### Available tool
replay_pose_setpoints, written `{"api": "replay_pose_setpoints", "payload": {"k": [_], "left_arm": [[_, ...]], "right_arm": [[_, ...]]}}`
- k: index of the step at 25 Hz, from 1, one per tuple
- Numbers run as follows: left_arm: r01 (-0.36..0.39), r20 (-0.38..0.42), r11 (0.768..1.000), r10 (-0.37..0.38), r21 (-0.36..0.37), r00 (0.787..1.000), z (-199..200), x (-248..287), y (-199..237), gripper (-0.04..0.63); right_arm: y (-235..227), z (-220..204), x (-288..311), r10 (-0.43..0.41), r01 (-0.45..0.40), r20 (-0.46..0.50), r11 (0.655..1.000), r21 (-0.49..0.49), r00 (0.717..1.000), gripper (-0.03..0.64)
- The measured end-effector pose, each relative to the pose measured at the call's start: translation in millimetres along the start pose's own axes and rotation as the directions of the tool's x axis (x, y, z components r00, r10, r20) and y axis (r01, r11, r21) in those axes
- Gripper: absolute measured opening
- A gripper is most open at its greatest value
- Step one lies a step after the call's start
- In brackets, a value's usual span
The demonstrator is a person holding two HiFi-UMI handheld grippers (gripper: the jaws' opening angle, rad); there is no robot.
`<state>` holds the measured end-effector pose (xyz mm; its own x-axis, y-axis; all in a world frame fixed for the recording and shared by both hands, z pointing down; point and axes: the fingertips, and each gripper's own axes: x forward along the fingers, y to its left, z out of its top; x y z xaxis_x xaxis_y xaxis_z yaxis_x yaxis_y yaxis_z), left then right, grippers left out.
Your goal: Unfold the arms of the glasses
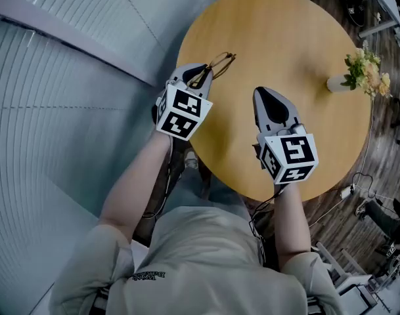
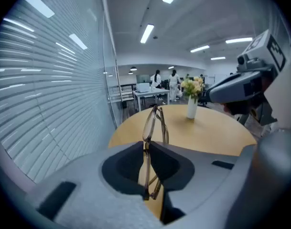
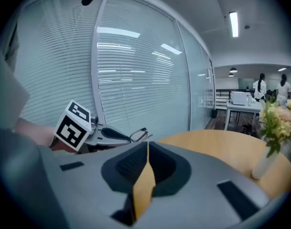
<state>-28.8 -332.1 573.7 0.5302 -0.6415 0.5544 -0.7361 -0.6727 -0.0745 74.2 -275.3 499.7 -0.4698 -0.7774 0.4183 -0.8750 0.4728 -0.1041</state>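
Thin brown-framed glasses (image 1: 219, 63) hang above the left rim of the round wooden table (image 1: 285, 31), lifted off it. My left gripper (image 1: 201, 74) is shut on one side of the frame; in the left gripper view the glasses (image 2: 155, 123) stand upright between the pads, their arms still folded. My right gripper (image 1: 264, 92) hovers to the right of them, apart from the glasses, jaws shut with nothing between them. From the right gripper view the glasses (image 3: 138, 135) stick out of the left gripper (image 3: 112, 133) at left.
A white vase of flowers (image 1: 360, 71) stands near the table's right edge. A glass wall with blinds (image 1: 68, 77) runs close along the left. Cables and a chair base lie on the floor at the lower right. People stand far back in the office.
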Motion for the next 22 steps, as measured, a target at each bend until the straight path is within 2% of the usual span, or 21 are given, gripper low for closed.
{"api": "replay_pose_setpoints", "payload": {"k": [3, 7, 11, 14, 18, 22], "left_arm": [[0.011, 0.081, 0.998, -0.006, -0.065, 0.997, 31.0, -33.9, -2.1, 0.052], [0.000, 0.168, 0.991, 0.023, -0.136, 0.986, 59.3, -79.2, -1.3, 0.052], [-0.029, 0.230, 0.985, 0.067, -0.168, 0.971, 86.2, -122.6, 1.2, 0.052], [-0.021, 0.298, 0.981, 0.078, -0.190, 0.951, 105.9, -154.1, -0.8, 0.052], [0.005, 0.401, 0.976, 0.085, -0.219, 0.912, 137.0, -200.4, -1.7, 0.052], [0.036, 0.467, 0.967, 0.089, -0.253, 0.880, 158.0, -242.6, -4.9, 0.052]], "right_arm": [[5.4, 24.5, -18.7, 0.001, 0.000, 0.050, 1.000, -0.022, 0.999, 0.034], [12.1, 65.5, -49.5, 0.009, -0.001, 0.135, 0.998, -0.055, 0.991, 0.034], [20.9, 110.5, -80.8, 0.017, 0.011, 0.228, 0.992, -0.122, 0.973, 0.034], [34.5, 136.6, -102.7, 0.045, 0.003, 0.285, 0.987, -0.164, 0.958, 0.034], [56.0, 170.8, -131.7, 0.082, -0.007, 0.351, 0.978, -0.210, 0.933, 0.034], [76.2, 193.6, -158.3, 0.123, -0.034, 0.390, 0.973, -0.228, 0.913, 0.034]]}}
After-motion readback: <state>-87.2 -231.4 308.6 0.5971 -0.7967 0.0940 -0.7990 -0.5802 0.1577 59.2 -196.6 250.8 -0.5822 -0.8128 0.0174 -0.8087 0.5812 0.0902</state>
